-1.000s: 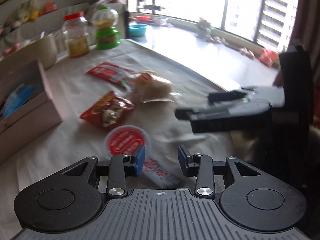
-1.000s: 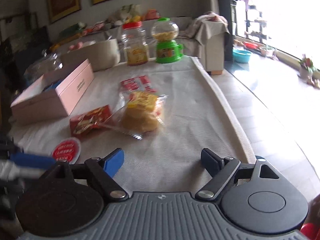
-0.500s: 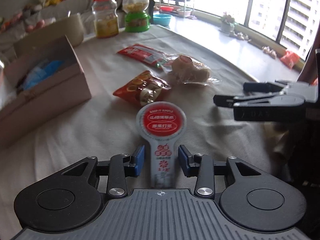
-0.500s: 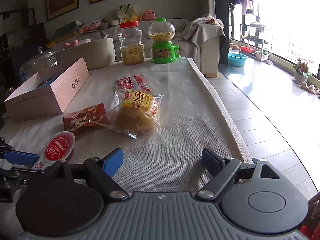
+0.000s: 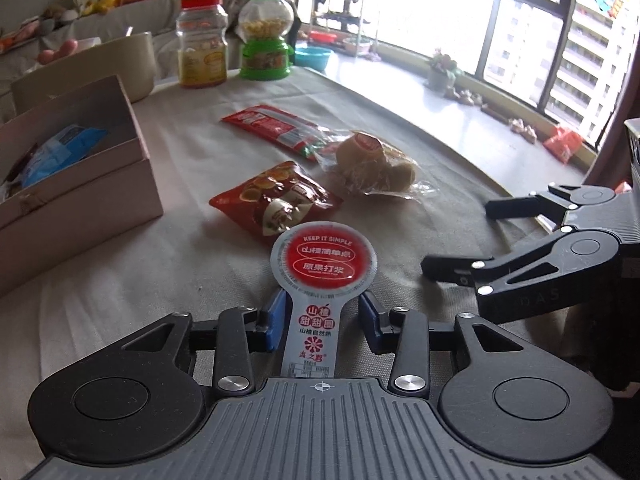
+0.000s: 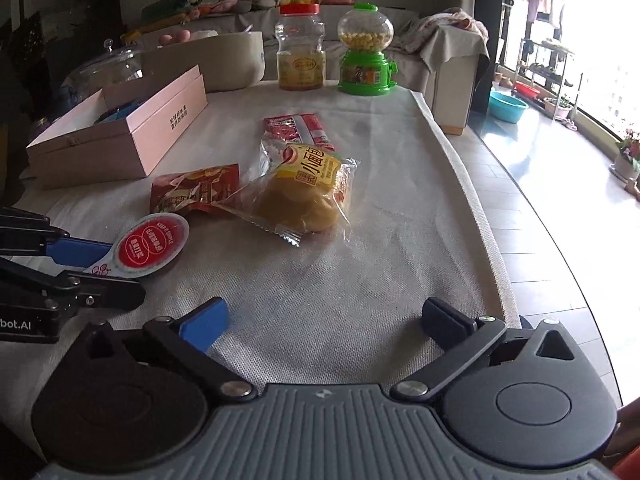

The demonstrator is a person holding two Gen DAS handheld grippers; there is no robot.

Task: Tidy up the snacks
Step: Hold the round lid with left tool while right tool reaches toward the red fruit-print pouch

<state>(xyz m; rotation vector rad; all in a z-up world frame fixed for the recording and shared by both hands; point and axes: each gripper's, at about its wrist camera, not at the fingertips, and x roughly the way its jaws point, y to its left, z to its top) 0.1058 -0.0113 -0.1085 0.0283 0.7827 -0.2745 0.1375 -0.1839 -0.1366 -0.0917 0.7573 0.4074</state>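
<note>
Pink box (image 5: 76,196): far left, lid up.
Left gripper (image 5: 323,322): jaws closing around the stem of the red-disc hawthorn snack (image 5: 320,276), pads not pressing yet.
Bun packet (image 6: 308,196): centre, on the cloth.
Right gripper (image 6: 324,316): right, jaws opening wide, nothing between.

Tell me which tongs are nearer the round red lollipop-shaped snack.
Left. The left tongs straddle the lollipop-shaped snack by its stem, jaws closing on it. The right tongs hang off to its side, empty and opening.
</note>
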